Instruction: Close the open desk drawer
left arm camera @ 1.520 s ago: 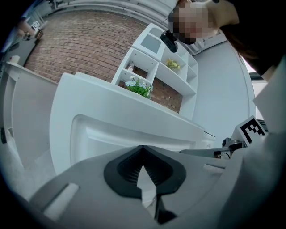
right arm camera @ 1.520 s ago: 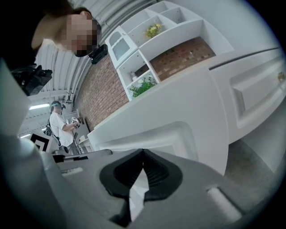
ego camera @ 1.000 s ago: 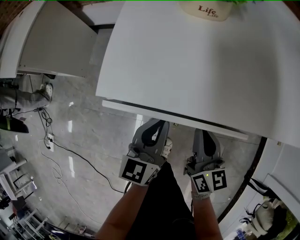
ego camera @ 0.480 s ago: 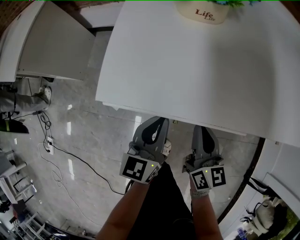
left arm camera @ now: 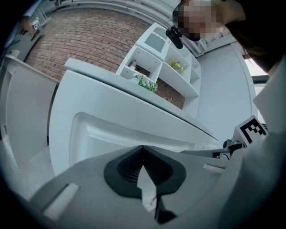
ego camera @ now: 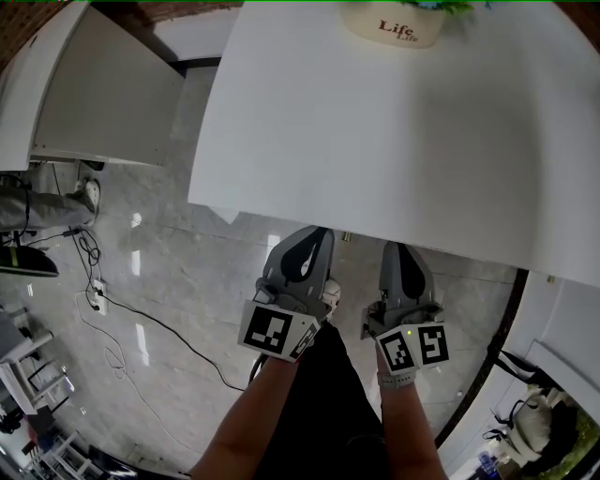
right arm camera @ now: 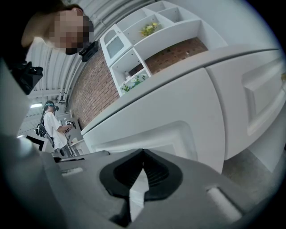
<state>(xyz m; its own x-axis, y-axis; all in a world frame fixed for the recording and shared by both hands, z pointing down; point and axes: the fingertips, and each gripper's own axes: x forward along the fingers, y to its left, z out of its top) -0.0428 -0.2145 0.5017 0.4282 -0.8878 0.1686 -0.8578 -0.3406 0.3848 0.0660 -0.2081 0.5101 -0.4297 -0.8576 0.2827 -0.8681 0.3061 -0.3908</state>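
White covered nearly everything. At far left a second white tabletop [ego camera: 103,84] stood over a grey polished stone floor [ego camera: 187,272], where a thin black cable [ego camera: 141,314] trailed. The wide white tabletop [ego camera: 375,141] filled the middle, with a cream pot printed "Life" [ego camera: 389,26] at its far edge.

Below the near edge, the left hand-held gripper [ego camera: 317,234] pointed at the desk, its 2 jaws clenched tip to tip with nothing between them. In its own view the white desk drawer front with a recessed panel [left arm camera: 111,129] lay just ahead of the tips, tucked under the tabletop's edge. In the head view the drawer was hidden beneath that edge.

Just to the right, the right hand-held gripper [ego camera: 398,248] was likewise clenched and empty, facing the same drawer front [right arm camera: 147,132]. Whether either gripper touched the drawer could not be told.
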